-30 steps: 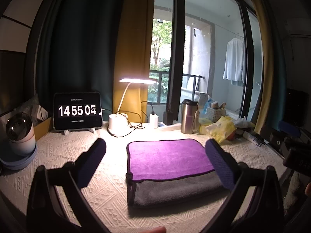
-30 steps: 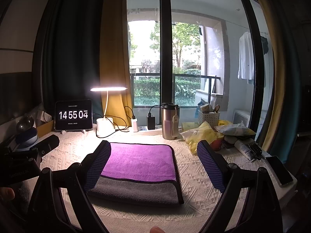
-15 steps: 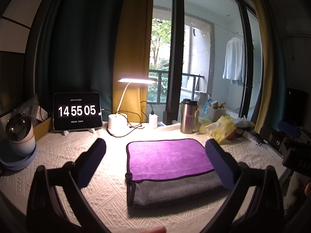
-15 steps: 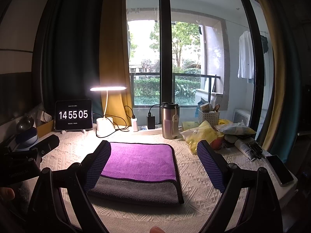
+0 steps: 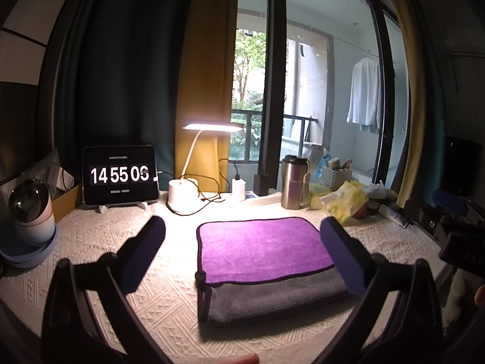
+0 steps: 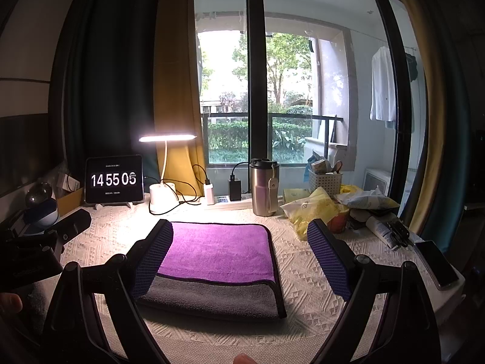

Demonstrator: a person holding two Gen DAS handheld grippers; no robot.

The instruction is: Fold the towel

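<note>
The soft rectangular towel, purple on its upper layer with a grey layer showing along the near edge (image 5: 266, 261), is lying flat and already doubled over on the cream knitted tablecloth (image 5: 169, 291), well forward of the desk lamp and the steel tumbler (image 5: 294, 183) at the back. Its long axis is running left to right across the table, with the black-piped fold edge facing the person.

The left gripper with blue ribbed pads (image 5: 242, 251) is hovering with its jaws spread wide and gripping nothing; in its view the towel is sitting right of centre, so the left short end is falling between the pads. The right gripper with the same blue pads (image 6: 239, 256) is likewise wide open and empty; in its view the towel is sitting left of centre, its right short end (image 6: 277, 273) lying in the gap between the pads. Each tool is therefore appearing nearest to its own end of the cloth, neither touching it.

Judging from this, the next fold is likely turning on that left-to-right axis: one end would be getting carried across to meet the other, and either arm is looking equally well placed to start
</note>
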